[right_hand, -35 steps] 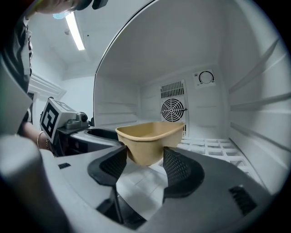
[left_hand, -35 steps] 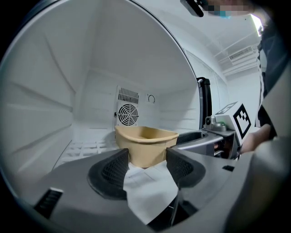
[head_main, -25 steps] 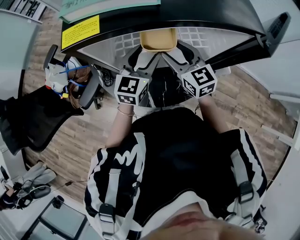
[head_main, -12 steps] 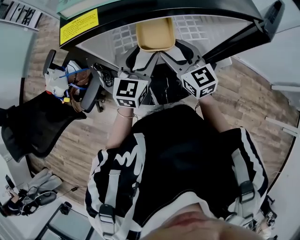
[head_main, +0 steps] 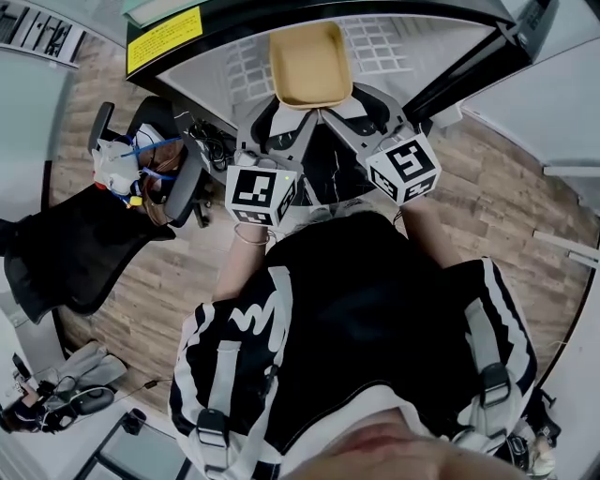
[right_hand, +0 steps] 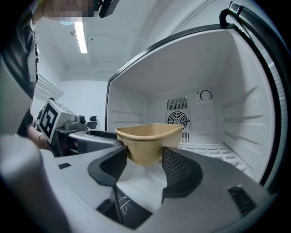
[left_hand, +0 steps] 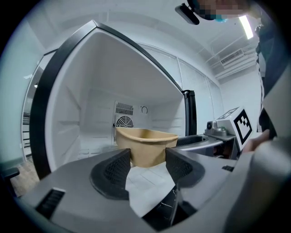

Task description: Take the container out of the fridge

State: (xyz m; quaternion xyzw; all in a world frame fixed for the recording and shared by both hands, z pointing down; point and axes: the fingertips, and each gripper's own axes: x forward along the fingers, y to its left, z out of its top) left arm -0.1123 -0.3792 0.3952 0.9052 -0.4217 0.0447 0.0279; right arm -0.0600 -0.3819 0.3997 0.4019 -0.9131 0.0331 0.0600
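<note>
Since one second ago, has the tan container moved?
Yes. Against the fridge's black top edge, the container has come out toward the person.

Fridge [left_hand: 86,86] open, both pairs of jaws closed on the tan container [right_hand: 150,135]: nothing more fits between either pair. Past the jaws, bare white shelf [right_hand: 210,149] runs free to the vented back wall [left_hand: 123,114], with open room above up to the ceiling. Outboard of your left gripper [left_hand: 148,157], the side wall and dark door frame [left_hand: 40,132] hem you in; the ribbed wall [right_hand: 248,123] does the same beside your right gripper [right_hand: 144,154]. Inboard, each gripper crowds the other. Behind the jaws stands your own torso, with an office chair [head_main: 173,173] off to their left.
</note>
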